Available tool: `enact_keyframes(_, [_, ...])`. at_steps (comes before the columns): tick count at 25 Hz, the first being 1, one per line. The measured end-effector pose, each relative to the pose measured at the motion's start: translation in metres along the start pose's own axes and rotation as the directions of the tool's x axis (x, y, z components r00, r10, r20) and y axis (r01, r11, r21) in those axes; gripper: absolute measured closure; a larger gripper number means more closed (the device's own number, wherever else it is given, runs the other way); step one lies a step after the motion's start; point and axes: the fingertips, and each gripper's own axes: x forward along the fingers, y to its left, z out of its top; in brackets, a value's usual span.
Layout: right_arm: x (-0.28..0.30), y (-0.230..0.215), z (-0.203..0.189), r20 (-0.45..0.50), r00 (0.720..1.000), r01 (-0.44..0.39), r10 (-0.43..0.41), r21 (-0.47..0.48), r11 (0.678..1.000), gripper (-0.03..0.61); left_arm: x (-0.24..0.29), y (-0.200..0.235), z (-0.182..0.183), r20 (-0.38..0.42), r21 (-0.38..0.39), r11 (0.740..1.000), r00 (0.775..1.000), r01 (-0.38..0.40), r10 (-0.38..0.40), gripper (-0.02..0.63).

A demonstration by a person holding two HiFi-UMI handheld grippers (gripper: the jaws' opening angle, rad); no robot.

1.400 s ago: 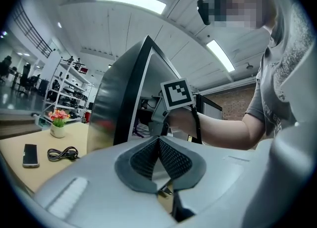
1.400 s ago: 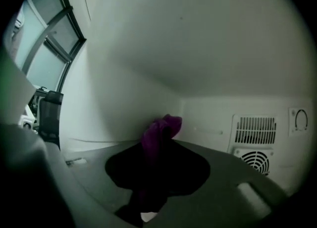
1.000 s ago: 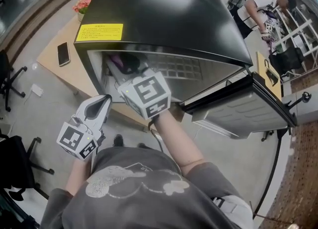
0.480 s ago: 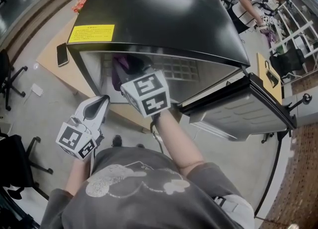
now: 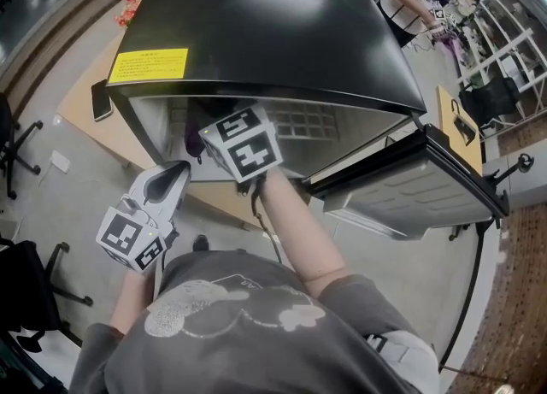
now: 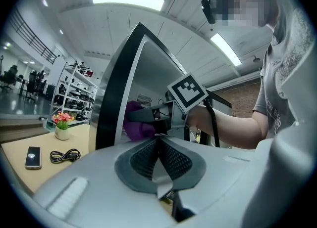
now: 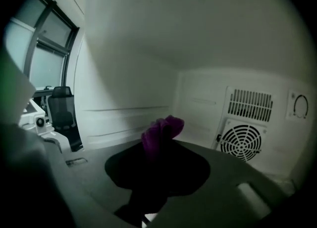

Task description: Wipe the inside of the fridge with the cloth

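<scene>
The purple cloth [image 7: 163, 129] is clamped between the fingers of the right gripper [image 7: 157, 154] and is held inside the open fridge [image 5: 265, 33] — a round fan grille [image 7: 241, 143] is seen beyond it. The left gripper [image 6: 158, 144] is held outside the fridge — fingers pressed together, nothing gripped.

From the head view we see little of the inside of the fridge [image 5: 273, 33], since its black top covers most of it. The tips of the right gripper [image 7: 157, 149] are hidden there behind its cube [image 5: 242, 143], and the cloth [image 5: 193, 138] shows only as a purple sliver. In the right gripper view the cloth's lower end is lost in the dark between the jaws. We cannot read the yellow label [image 5: 147, 66] — the print is too small. The phone [image 5: 101, 105] is partly covered by the fridge's edge.
</scene>
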Motion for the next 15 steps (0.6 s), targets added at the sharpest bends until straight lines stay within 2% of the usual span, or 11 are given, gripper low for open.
enact_keyframes(5, [-0.021, -0.037, -0.017, -0.032, 0.994, 0.102, -0.102, 0.016, 0.995, 0.495, 0.011, -0.008, -0.003, -0.020, -0.005, 0.999, 0.999, 0.034, -0.034, 0.597])
enact_keyframes(9, [-0.047, -0.077, -0.032, -0.077, 0.979, 0.191, -0.187, 0.044, 0.981, 0.495, 0.023, -0.019, -0.008, -0.026, -0.010, 0.996, 0.996, 0.084, -0.084, 0.597])
enact_keyframes(12, [-0.072, -0.111, -0.045, -0.108, 0.960, 0.268, -0.259, 0.074, 0.961, 0.495, 0.032, -0.028, -0.010, -0.033, -0.009, 0.993, 0.992, 0.121, -0.121, 0.597])
enact_keyframes(15, [-0.099, -0.139, -0.062, -0.138, 0.927, 0.362, -0.349, 0.082, 0.929, 0.495, 0.040, -0.036, -0.010, -0.044, -0.010, 0.989, 0.988, 0.148, -0.148, 0.597])
